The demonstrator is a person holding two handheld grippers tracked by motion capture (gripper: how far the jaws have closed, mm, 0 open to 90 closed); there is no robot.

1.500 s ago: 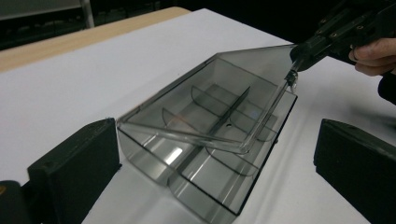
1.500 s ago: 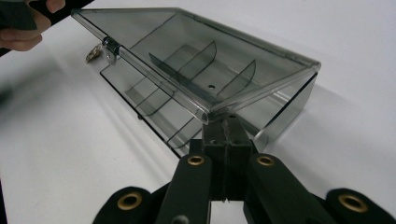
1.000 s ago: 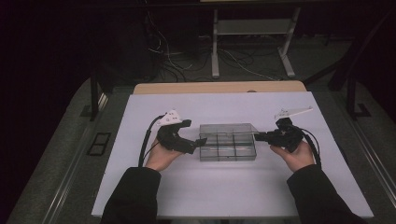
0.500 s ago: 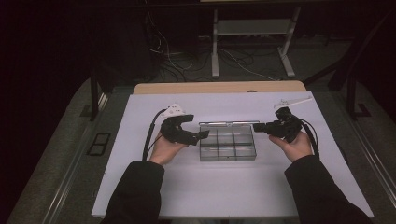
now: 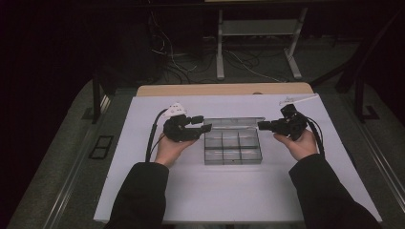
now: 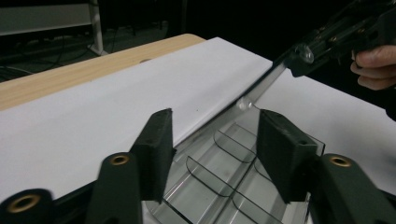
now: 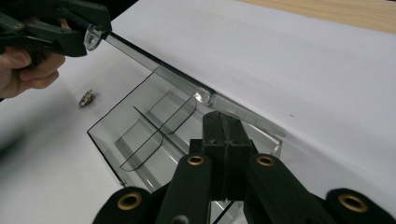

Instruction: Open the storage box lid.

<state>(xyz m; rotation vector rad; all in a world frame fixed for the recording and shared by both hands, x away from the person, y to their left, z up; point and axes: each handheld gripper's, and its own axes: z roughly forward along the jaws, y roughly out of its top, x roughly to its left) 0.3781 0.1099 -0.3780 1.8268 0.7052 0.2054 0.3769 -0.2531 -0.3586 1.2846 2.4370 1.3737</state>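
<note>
The jaws of the right gripper (image 5: 260, 125) are clenched tight on the right end of the clear lid (image 5: 234, 122). In the right gripper view the thin lid edge runs away from these jaws towards the other hand. This grip looks meant to hold the lid up and open so it does not fall shut.

The jaws of the left gripper (image 5: 206, 125) have just been closing. They now stand half closed, one on each side of the lid's left end. In the left gripper view there is a gap between them, and the lid and the little rooms of the box show through it. They do not seem to press on anything yet, so they count as released. They look set to pinch the lid from this side too, so both hands can share it.

The clear box (image 5: 232, 148) lies flat in the middle of the bench (image 5: 219, 89), on a big white sheet (image 5: 229, 191). Its lid stands along the far side of the box, towards the far edge of the bench. The box has six small rooms, and they look empty.

A tiny shiny bit (image 7: 85, 99) lies on the sheet just beside the left end of the box. What it is cannot be told.
</note>
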